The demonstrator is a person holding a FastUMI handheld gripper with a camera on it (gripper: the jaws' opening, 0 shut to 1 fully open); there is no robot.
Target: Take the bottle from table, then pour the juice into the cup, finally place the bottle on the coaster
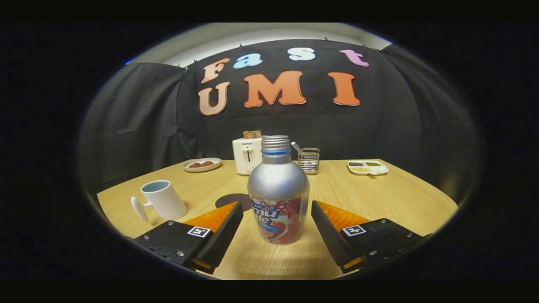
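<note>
Bottle (278, 191) upright between spread fingers of gripper (277, 206), untouched by either.

At the back of the wooden table (379, 198), near twelve o'clock, a white toaster (247, 155) stands upright with toast (252, 134) poking out of its top. Just to its right, toward one o'clock, sits a small clear holder (308, 160) with a utensil handle leaning out. At about eleven o'clock lies a round plate (202, 164) carrying reddish-brown pieces. Well apart, toward two o'clock, rests a white divided tray (367, 167) with dark, green and pale food in separate compartments.
</note>
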